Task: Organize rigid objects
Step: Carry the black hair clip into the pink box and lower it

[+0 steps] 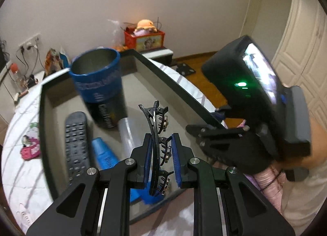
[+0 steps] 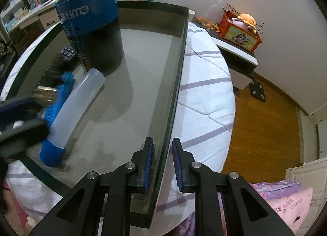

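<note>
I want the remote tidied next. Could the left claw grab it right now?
Probably not yet. The left claw is shut on a black hair clip, so it must drop that first. Otherwise the remote lies uncovered in the tray, just to the claw's left.

Blurred left gripper (image 2: 24, 117) hiding the remote (image 2: 66, 52), tray (image 2: 179, 56) cut off below

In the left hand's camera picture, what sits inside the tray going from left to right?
Remote control → blue bottle → hair clip held between the left gripper fingers, over the tray → right gripper at the tray's right rim.
</note>
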The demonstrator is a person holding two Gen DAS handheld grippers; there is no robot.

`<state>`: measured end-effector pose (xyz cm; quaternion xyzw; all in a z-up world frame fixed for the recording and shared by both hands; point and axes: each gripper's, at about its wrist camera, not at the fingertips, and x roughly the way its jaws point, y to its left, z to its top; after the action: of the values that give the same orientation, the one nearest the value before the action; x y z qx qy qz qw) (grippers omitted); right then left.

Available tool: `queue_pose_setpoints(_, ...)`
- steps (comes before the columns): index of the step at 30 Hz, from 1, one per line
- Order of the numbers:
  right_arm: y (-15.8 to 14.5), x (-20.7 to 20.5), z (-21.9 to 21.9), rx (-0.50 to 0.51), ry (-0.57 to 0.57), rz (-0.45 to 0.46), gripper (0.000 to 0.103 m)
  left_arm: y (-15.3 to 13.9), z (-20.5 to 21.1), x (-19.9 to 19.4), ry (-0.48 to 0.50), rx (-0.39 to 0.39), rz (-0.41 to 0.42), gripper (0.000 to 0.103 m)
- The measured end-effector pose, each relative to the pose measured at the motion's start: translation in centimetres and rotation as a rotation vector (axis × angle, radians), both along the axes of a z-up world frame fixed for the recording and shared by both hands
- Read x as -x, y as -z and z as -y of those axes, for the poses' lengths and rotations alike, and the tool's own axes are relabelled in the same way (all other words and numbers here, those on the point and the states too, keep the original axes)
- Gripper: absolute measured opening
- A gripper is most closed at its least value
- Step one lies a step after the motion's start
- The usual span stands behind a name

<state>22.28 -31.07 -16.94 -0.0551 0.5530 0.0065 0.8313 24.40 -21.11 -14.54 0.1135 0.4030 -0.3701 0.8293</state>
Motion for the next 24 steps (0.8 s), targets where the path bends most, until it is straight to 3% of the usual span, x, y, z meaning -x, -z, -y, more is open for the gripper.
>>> queue_pose_setpoints(9, 0.0, 0.3, -0.2, -0.027, -0.003, 0.005, 0.021, 2.0, 1.8, -0.8, -0.008, -0.031, -0.047, 0.019)
queue_pose_setpoints(18, 0.0, 0.4, -0.3, -0.019, -0.001, 0.005, 0.021, 1.0, 0.6, 0.1, -0.028, -0.042, 0.004, 0.020)
queue_pose_setpoints(24, -0.2, 0.2, -0.7, -0.009, -0.001, 0.002, 0.021, -0.5, -2.2, 1.3, -0.077, -0.044, 0.069, 0.051)
